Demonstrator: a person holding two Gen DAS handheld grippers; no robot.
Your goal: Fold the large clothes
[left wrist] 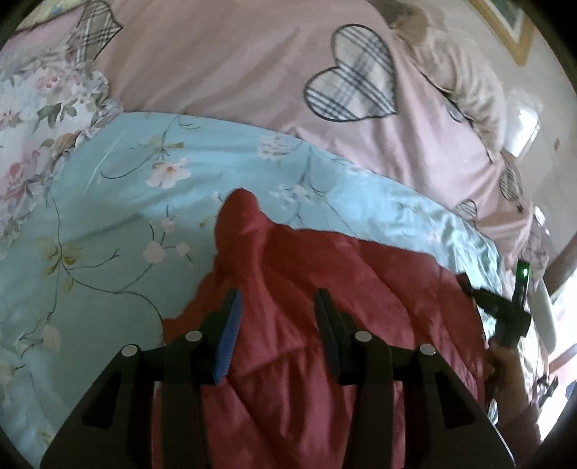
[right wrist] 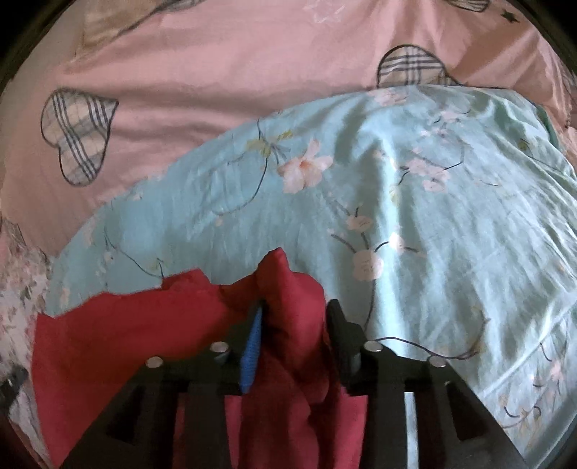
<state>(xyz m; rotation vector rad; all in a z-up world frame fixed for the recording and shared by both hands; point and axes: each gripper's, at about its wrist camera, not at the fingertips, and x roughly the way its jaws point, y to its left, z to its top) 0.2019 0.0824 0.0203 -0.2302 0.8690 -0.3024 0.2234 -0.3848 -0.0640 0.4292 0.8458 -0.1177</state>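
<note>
A dark red padded garment (left wrist: 324,288) lies bunched on a light blue floral quilt (left wrist: 126,187). My left gripper (left wrist: 277,299) has its jaws around a raised fold of the red garment, with cloth filling the gap between the fingers. My right gripper (right wrist: 294,310) likewise grips a bunched fold of the red garment (right wrist: 288,288), which also spreads to the left over the blue quilt (right wrist: 432,216). The right gripper (left wrist: 505,310) also shows at the right edge of the left wrist view, at the garment's far side.
A pink bedcover (left wrist: 234,65) with plaid heart patches (left wrist: 353,75) lies beyond the quilt. A white floral cloth (left wrist: 32,119) sits at the left. A picture frame (left wrist: 508,25) hangs on the wall at top right.
</note>
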